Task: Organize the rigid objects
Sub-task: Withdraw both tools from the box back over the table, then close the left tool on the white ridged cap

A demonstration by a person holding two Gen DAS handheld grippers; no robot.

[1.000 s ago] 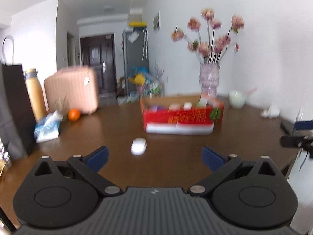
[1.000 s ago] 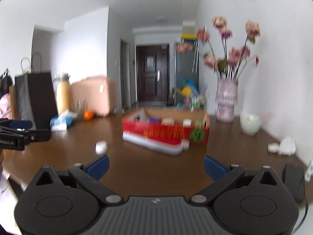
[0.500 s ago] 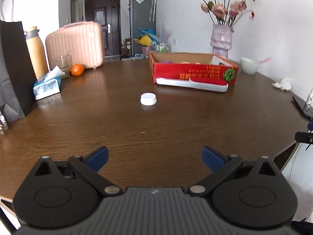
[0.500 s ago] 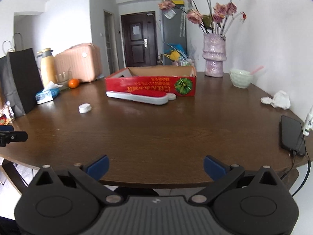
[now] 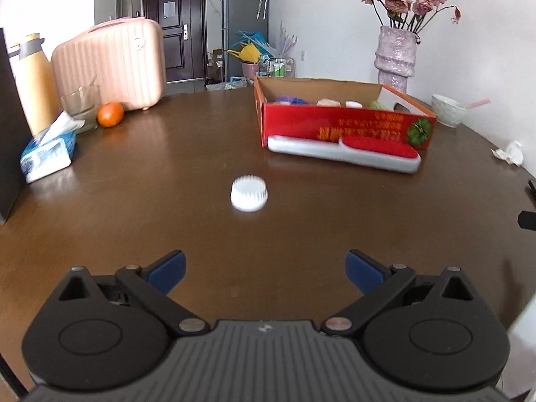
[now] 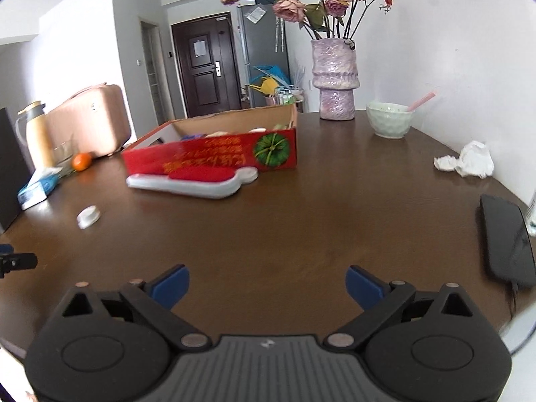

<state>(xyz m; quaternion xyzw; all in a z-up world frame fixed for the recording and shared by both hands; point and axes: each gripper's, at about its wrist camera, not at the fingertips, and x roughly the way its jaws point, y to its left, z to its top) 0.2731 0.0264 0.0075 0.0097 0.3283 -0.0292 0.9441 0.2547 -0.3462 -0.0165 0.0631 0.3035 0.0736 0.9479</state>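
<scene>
A white ribbed cap [image 5: 249, 194] lies on the brown table, straight ahead of my left gripper [image 5: 264, 273], which is open and empty. The cap also shows in the right wrist view [image 6: 88, 216] at far left. A red cardboard box [image 5: 341, 124] holds several small items; it also shows in the right wrist view [image 6: 214, 154]. A white and red lint brush [image 5: 345, 152] lies against its front and appears in the right wrist view too [image 6: 191, 182]. My right gripper [image 6: 266, 288] is open and empty, over bare table.
A tissue pack [image 5: 47, 155], orange [image 5: 110, 114], glass [image 5: 80, 105], thermos and pink suitcase [image 5: 114, 63] stand at left. A vase [image 6: 335, 80], bowl [image 6: 388, 119], crumpled tissue [image 6: 469, 160] and black phone [image 6: 507, 241] sit at right.
Both grippers have moved forward over the table and tilted down. The cap, box and brush look closer. Both grippers stay open.
</scene>
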